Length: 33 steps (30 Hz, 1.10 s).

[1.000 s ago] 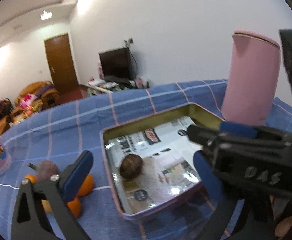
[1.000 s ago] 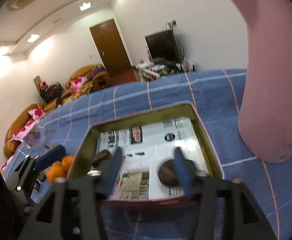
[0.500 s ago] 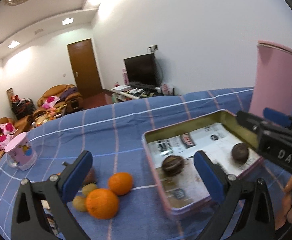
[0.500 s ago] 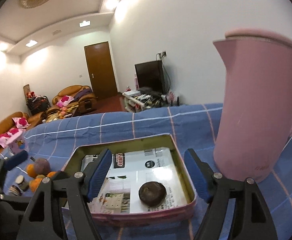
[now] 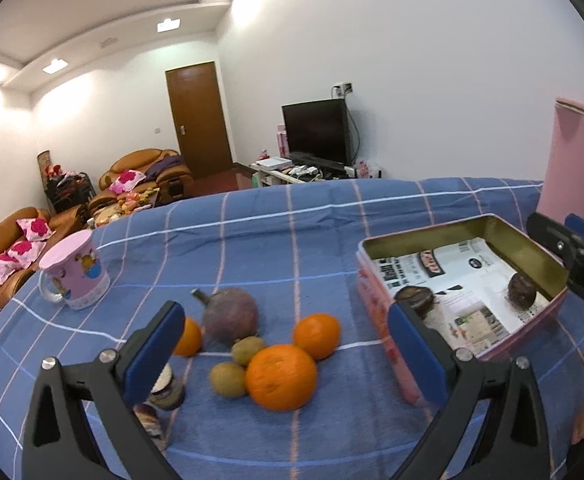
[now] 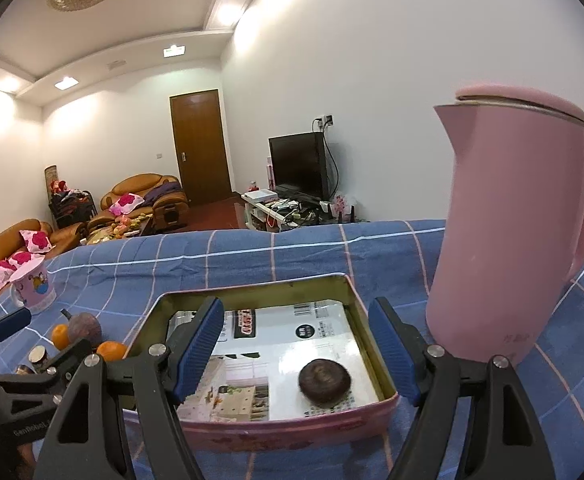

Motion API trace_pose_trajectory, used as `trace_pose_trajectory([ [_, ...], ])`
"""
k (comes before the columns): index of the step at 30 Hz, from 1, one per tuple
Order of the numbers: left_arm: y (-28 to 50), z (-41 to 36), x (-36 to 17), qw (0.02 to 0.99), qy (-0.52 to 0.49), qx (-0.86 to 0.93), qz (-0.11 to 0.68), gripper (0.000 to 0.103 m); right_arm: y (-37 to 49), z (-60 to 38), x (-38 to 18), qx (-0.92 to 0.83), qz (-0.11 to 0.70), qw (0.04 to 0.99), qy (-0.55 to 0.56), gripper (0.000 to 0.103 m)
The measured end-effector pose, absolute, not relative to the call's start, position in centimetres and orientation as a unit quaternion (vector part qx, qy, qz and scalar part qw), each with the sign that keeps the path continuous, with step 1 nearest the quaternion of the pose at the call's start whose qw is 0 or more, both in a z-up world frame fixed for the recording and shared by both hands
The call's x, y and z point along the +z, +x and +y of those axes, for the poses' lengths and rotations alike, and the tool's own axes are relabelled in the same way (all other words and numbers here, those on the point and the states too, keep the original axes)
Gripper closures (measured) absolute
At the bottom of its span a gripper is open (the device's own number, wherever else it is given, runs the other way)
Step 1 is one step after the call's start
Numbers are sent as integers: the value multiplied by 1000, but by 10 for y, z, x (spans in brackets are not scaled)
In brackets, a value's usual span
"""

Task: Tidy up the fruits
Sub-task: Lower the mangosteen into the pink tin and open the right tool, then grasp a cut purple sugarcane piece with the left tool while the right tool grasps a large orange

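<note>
two dark round fruits (image 5: 522, 291) already sit in the pink rectangular tin (image 5: 376, 280) near the table's right edge, oranges (image 5: 281, 376) and kiwis (image 5: 228, 378) still loose beside it, left gripper (image 5: 288, 344) and right gripper (image 6: 296, 344) both spread apart, empty.

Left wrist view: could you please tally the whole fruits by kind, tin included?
Oranges: 3
Kiwis: 2
Purple stemmed fruit: 1
Dark round fruits in the tin: 2
Total: 8
Small round items at lower left: unclear, uncounted.
</note>
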<state>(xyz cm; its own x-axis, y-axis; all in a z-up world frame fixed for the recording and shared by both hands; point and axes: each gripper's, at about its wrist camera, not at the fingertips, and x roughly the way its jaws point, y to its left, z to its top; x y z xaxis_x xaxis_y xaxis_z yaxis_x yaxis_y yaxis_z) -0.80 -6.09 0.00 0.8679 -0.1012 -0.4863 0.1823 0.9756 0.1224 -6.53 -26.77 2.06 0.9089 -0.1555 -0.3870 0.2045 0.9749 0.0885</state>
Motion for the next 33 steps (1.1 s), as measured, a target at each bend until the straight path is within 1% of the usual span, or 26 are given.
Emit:
trace_pose_trajectory([
  [13, -6, -24, -6, 956, 76, -56, 277, 0, -65, -215, 20, -41, 207, 977, 32, 27],
  [19, -5, 5, -13, 948, 74, -48, 305, 0, -60, -181, 17, -1, 220, 975, 16, 27],
  [22, -6, 25, -16, 944, 59, -48, 320, 0, -55, -163, 15, 18, 230, 973, -1, 27],
  [27, 3, 65, -25, 928, -10, -55, 367, 0, -47, -133, 11, 56, 251, 966, -23, 27],
  [29, 6, 75, -29, 923, -23, -55, 379, 0, -43, -120, 8, 67, 262, 962, -35, 30],
  [31, 7, 86, -28, 924, -35, -49, 379, 0, -37, -107, 5, 80, 277, 957, -45, 39],
  [32, 7, 94, -27, 925, -47, -46, 375, 0, -34, -101, 2, 85, 289, 952, -48, 41],
  [33, 7, 99, -26, 925, -57, -47, 373, 0, -28, -95, -2, 88, 307, 946, -52, 47],
])
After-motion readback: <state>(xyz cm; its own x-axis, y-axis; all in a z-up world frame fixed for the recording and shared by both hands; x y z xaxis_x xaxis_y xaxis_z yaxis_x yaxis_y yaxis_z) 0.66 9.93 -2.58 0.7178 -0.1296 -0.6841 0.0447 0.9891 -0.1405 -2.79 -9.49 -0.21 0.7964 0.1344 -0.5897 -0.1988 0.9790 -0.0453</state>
